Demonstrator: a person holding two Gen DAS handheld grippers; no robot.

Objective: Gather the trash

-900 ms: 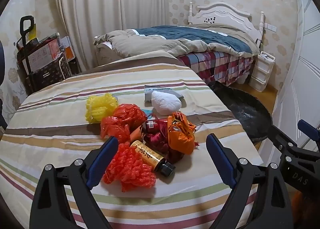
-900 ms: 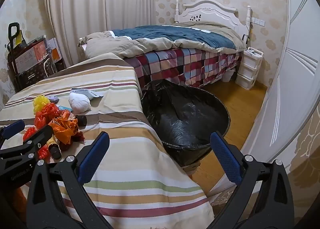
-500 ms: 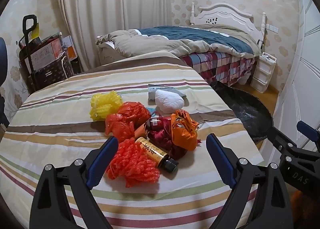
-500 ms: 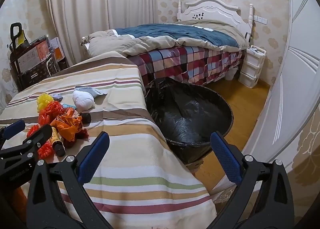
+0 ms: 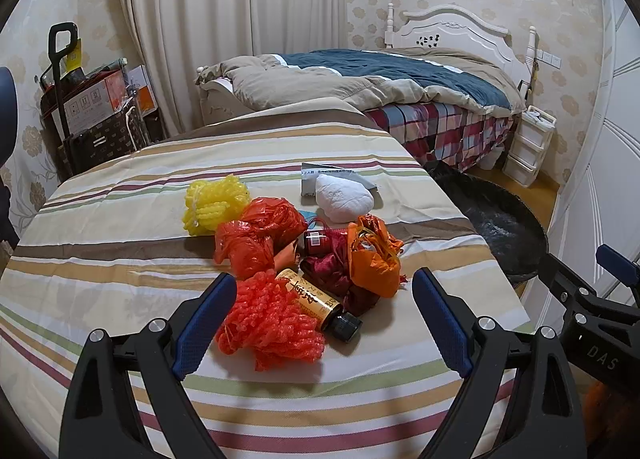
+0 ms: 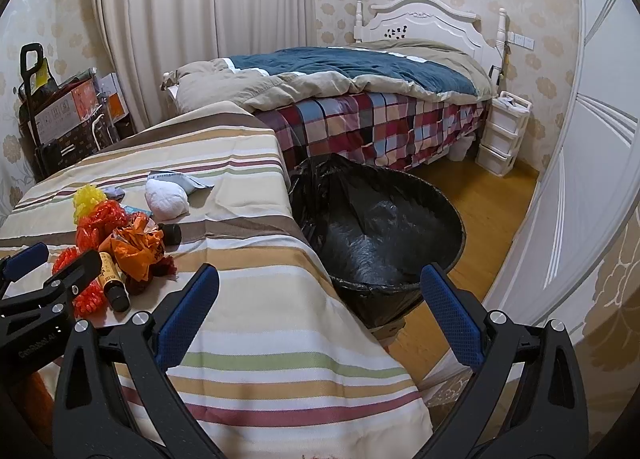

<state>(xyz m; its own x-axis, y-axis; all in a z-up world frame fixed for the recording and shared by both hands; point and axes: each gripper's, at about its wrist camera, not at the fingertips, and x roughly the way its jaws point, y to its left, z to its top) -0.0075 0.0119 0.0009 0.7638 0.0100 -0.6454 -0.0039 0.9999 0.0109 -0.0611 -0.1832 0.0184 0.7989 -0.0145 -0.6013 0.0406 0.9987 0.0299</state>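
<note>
A heap of trash lies on the striped table cloth (image 5: 100, 267): a red foam net (image 5: 272, 323), a brown bottle with a yellow label (image 5: 320, 305), an orange bag (image 5: 372, 255), a red plastic bag (image 5: 256, 235), a yellow foam net (image 5: 212, 203), a white wad (image 5: 344, 199) and a dark red wrapper (image 5: 340, 279). My left gripper (image 5: 324, 319) hangs open just short of the red net and the bottle, holding nothing. My right gripper (image 6: 316, 315) is open and empty over the table's right edge. A bin with a black liner (image 6: 384, 235) stands on the floor beside the table.
A bed with a plaid cover (image 6: 384, 123) stands behind the bin. White drawers (image 6: 502, 131) sit by the far wall, and a cart with boxes (image 5: 92, 111) is at the left by the curtain. Wooden floor (image 6: 500, 195) shows right of the bin.
Both views have shifted slightly, so the trash heap sits a little more to the right and higher in each. Neither gripper's jaws have changed, and no item on the cloth has moved.
</note>
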